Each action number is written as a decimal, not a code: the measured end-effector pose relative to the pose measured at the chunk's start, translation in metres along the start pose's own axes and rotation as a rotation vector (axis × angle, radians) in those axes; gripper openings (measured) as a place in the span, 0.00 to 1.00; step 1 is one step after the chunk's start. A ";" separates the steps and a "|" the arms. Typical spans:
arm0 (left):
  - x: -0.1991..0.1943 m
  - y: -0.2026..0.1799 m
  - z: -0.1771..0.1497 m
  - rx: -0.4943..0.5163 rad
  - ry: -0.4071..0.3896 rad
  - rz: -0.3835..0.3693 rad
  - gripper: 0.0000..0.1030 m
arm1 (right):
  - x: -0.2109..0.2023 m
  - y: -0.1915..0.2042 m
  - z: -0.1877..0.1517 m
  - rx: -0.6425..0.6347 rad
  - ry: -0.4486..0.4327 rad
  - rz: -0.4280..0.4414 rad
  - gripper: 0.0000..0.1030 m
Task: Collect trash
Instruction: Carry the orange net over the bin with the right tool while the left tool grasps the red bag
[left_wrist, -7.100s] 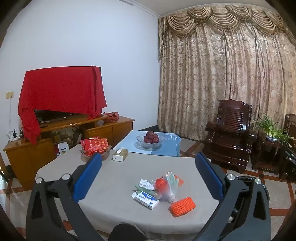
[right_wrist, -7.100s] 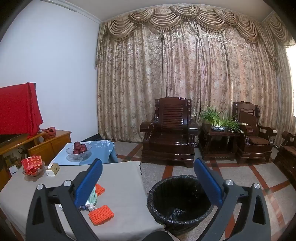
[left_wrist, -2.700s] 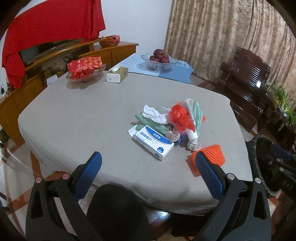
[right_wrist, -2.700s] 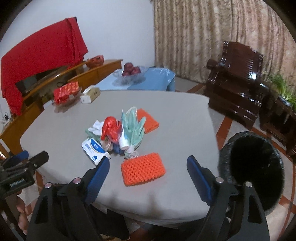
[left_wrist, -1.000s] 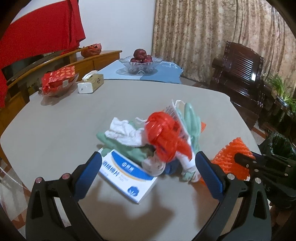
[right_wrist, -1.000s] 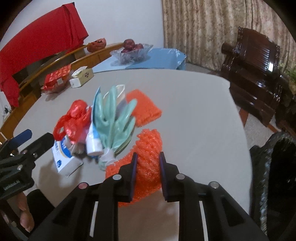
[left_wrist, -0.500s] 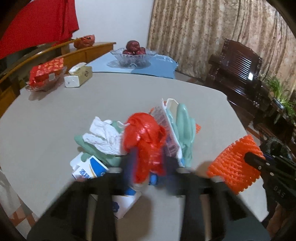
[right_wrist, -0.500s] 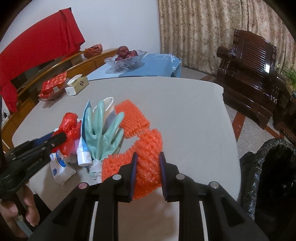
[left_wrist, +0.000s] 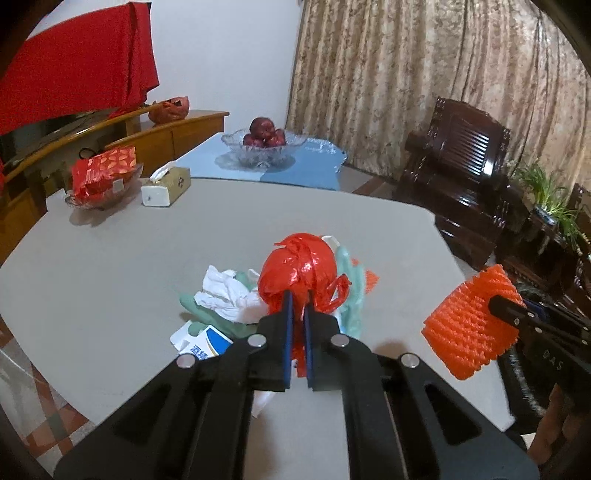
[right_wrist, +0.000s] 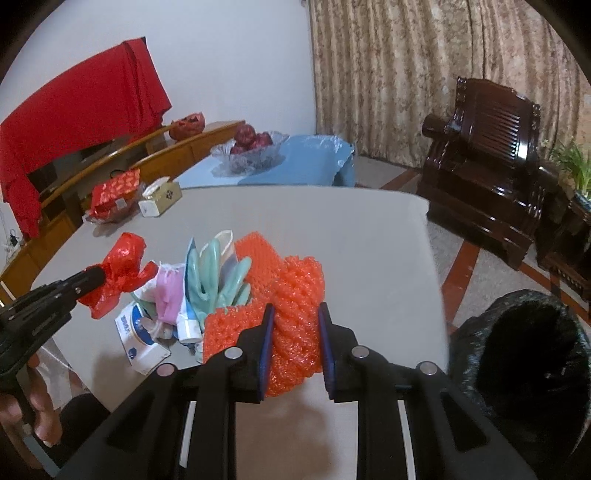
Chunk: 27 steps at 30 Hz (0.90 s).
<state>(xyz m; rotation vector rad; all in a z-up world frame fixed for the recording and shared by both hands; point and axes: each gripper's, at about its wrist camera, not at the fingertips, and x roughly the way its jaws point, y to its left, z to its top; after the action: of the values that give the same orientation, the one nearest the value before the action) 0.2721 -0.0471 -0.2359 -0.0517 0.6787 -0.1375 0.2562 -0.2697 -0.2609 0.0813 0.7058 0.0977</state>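
My left gripper (left_wrist: 297, 299) is shut on a crumpled red plastic bag (left_wrist: 301, 275), lifted a little above the trash pile; the same bag (right_wrist: 120, 271) hangs at the left gripper's tip in the right wrist view. My right gripper (right_wrist: 293, 314) is shut on a folded orange foam net (right_wrist: 297, 295), held above the grey table (right_wrist: 369, 240); that net (left_wrist: 471, 319) shows at the right of the left wrist view. Left on the table are green rubber gloves (right_wrist: 214, 273), white tissue (left_wrist: 225, 291), a blue-and-white box (right_wrist: 142, 341), a tube (right_wrist: 188, 321) and another orange net (right_wrist: 256, 254).
A black-lined trash bin (right_wrist: 524, 354) stands on the floor right of the table. At the table's far left are a tissue box (left_wrist: 164, 186) and a dish of red packets (left_wrist: 101, 175). A glass fruit bowl (left_wrist: 264, 146) sits beyond; dark wooden armchairs (left_wrist: 461, 170) stand by the curtain.
The left gripper closed on the red bag and raised it off the pile. The right gripper lifted the orange net higher, clear of the table.
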 end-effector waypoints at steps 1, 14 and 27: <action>-0.004 -0.003 0.000 0.004 -0.002 -0.005 0.04 | -0.007 -0.002 0.001 0.003 -0.010 -0.003 0.22; -0.041 -0.103 -0.008 0.103 -0.002 -0.172 0.04 | -0.087 -0.065 -0.005 0.080 -0.076 -0.139 0.22; -0.027 -0.220 -0.029 0.134 0.051 -0.275 0.04 | -0.121 -0.174 -0.034 0.183 -0.051 -0.268 0.22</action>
<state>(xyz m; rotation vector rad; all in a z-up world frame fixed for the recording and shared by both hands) 0.2094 -0.2610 -0.2213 -0.0123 0.7097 -0.4493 0.1534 -0.4553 -0.2276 0.1634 0.6679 -0.2250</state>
